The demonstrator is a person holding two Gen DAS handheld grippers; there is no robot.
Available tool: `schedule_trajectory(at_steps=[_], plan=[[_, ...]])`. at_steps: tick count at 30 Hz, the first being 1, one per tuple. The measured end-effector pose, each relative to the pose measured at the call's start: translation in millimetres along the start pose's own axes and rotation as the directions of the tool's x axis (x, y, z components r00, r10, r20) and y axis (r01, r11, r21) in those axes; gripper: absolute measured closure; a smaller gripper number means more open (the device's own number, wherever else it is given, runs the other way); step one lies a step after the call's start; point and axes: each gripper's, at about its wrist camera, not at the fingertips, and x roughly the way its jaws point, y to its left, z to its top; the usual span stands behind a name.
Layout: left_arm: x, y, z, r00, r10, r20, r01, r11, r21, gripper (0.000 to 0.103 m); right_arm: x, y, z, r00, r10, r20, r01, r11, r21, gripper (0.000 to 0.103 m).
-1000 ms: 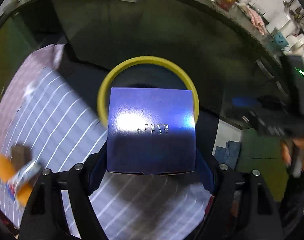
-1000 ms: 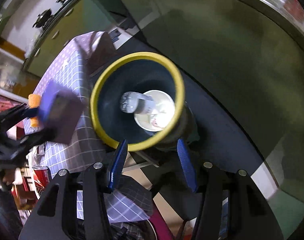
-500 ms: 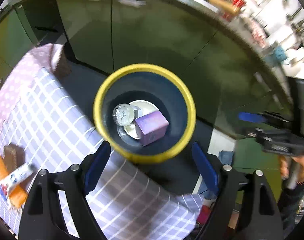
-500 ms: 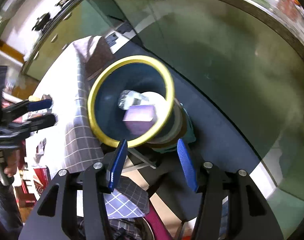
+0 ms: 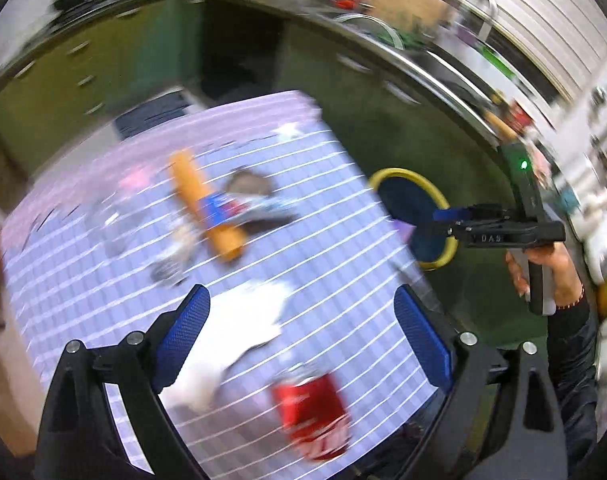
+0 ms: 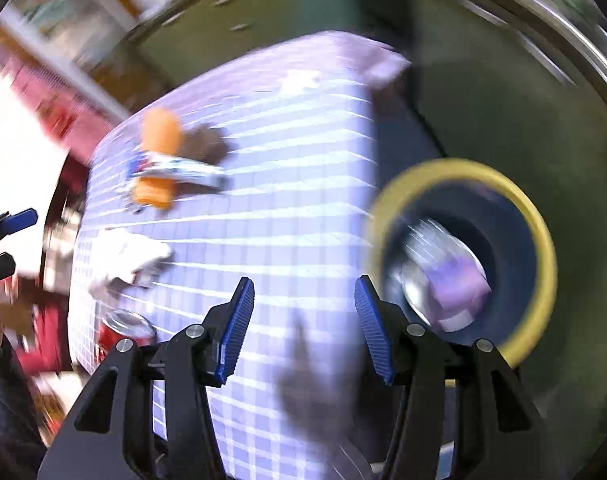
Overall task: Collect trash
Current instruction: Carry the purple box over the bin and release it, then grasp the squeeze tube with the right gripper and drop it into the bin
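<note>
Both grippers have swung from over the yellow-rimmed bin (image 6: pixel 459 264) back above the checked table (image 5: pixel 335 208) — the purple box (image 6: pixel 457 286) now lies inside it. Left gripper (image 5: pixel 303 344), jaws just opened wide and empty, hangs over the white tissue (image 5: pixel 231 332); right gripper (image 6: pixel 303 328) half-spread, empty. Settle first — then pinch the tissue's middle.

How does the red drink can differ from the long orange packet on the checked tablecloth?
The red drink can is short and round with a silver top, while the long orange packet is slim and stretched out. The can lies near the table edge, close to the open left tongs; the packet lies farther in, toward the middle. The can lies alone, but the packet has a white and blue wrapper across it. Both rest on the checked tablecloth, not yet in the bin.
</note>
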Motion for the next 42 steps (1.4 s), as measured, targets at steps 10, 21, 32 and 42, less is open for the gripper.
schedule_trajectory(at_steps=[10,21,32,42], plan=[[-23.4,75.9,-57.0,1.0,0.012,0.012,-0.011,0.992,-0.126,0.014,90.4,133.9,69.0,0.991,-0.125,0.039,0.127,0.85,-0.512,0.051],[-18.6,88.7,-68.8,1.0,-0.007,-0.001,0.007,0.988,-0.152,0.014,135.1,139.9,75.5,0.978,-0.206,0.03,0.182,0.78,-0.599,0.054],[-21.6,93.0,-71.8,1.0,0.0,0.001,0.0,0.987,-0.16,0.014,141.9,137.1,72.9,0.982,-0.189,0.014,0.161,0.794,-0.586,0.092],[-25.5,92.0,-75.6,1.0,-0.001,0.009,0.003,0.988,-0.154,0.014,60.0,77.7,47.2,0.997,-0.068,0.043,0.079,0.914,-0.398,0.093]])
